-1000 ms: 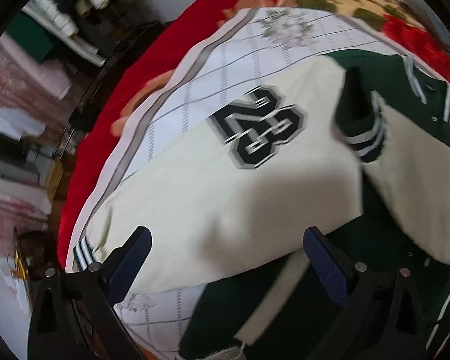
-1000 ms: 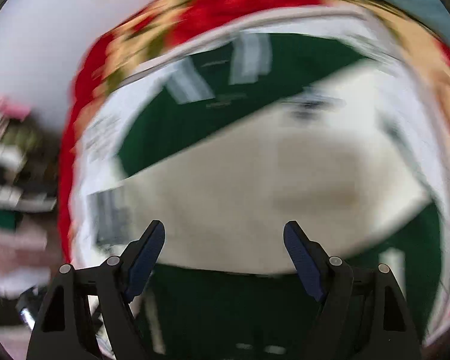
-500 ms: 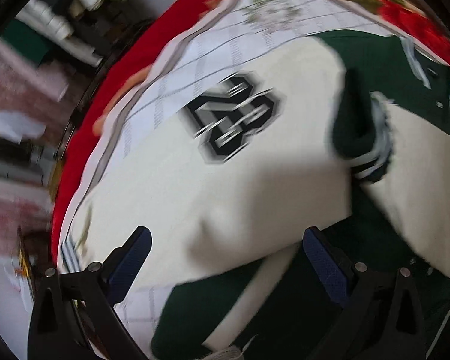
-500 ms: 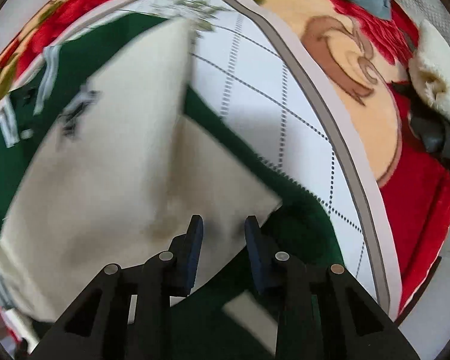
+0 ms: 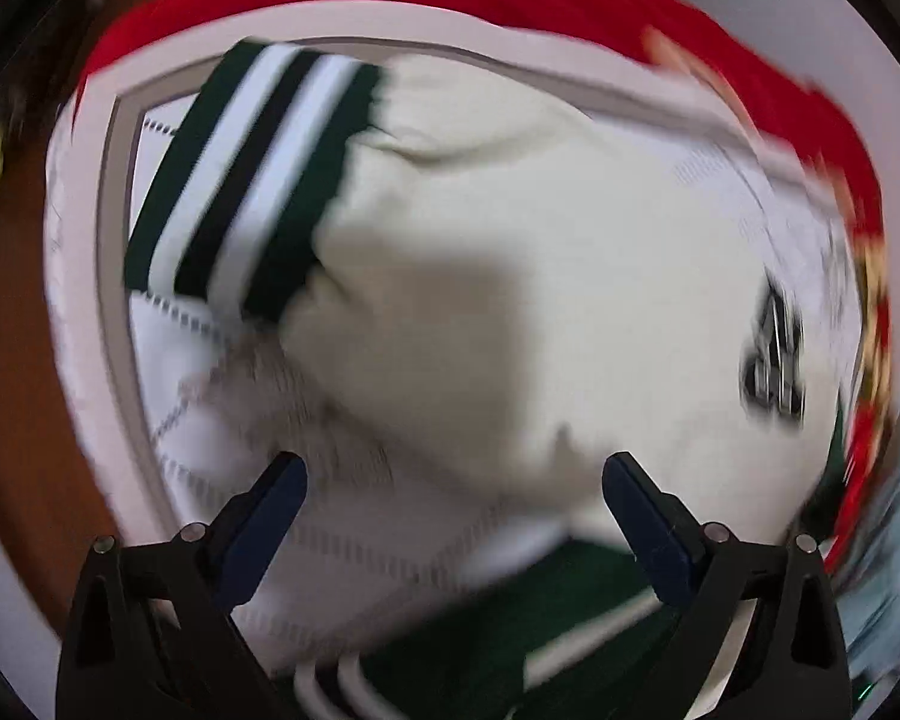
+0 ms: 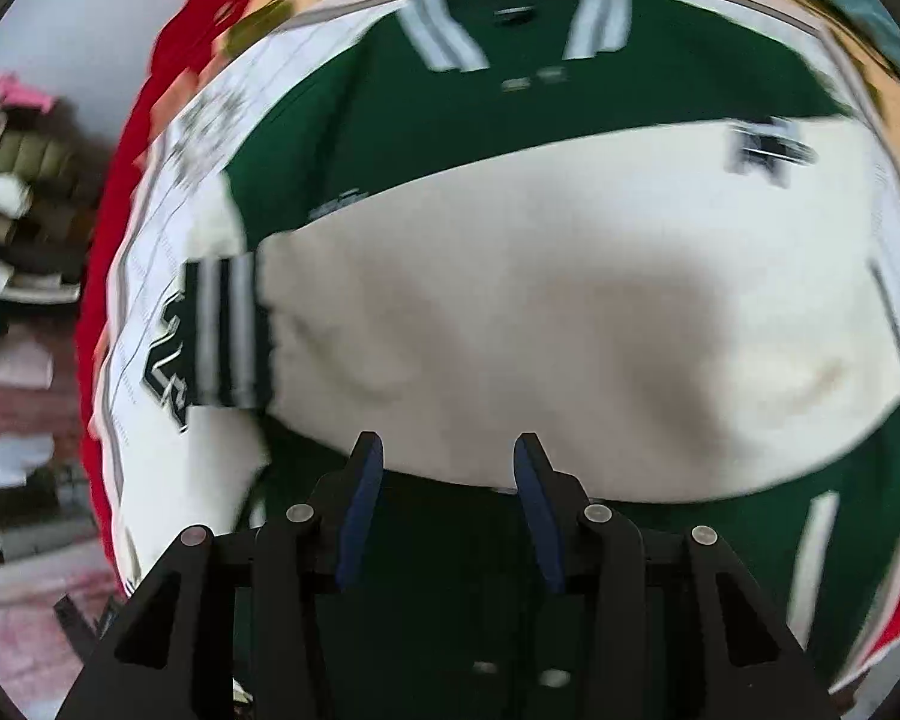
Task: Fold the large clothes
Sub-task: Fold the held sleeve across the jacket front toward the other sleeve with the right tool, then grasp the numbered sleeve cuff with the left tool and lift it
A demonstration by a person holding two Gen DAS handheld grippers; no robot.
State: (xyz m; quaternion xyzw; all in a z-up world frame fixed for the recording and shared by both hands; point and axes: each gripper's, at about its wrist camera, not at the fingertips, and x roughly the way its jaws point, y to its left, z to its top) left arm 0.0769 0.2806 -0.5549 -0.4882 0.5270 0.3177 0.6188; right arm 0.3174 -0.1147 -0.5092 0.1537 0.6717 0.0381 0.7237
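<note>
A green varsity jacket [image 6: 510,120] with cream sleeves lies on a white quilted cloth [image 5: 168,396]. In the right wrist view one cream sleeve [image 6: 570,324] is folded across the body, its striped cuff [image 6: 222,330] at the left. My right gripper [image 6: 447,462] hovers above the sleeve's near edge, jaws partly apart and empty. In the left wrist view the other cream sleeve [image 5: 510,276] lies out with its striped cuff [image 5: 246,180] at upper left and a number patch [image 5: 774,354] at right. My left gripper [image 5: 453,480] is wide open and empty above it.
A red floral blanket [image 6: 126,138] lies under the white cloth and rings it in both views. Stacked folded clothes [image 6: 12,192] sit on shelves to the left in the right wrist view. Both views are motion-blurred.
The left gripper has swung left along the sleeve toward its cuff. The right gripper, nearly shut half a second ago, has opened partway and swung back over the folded sleeve.
</note>
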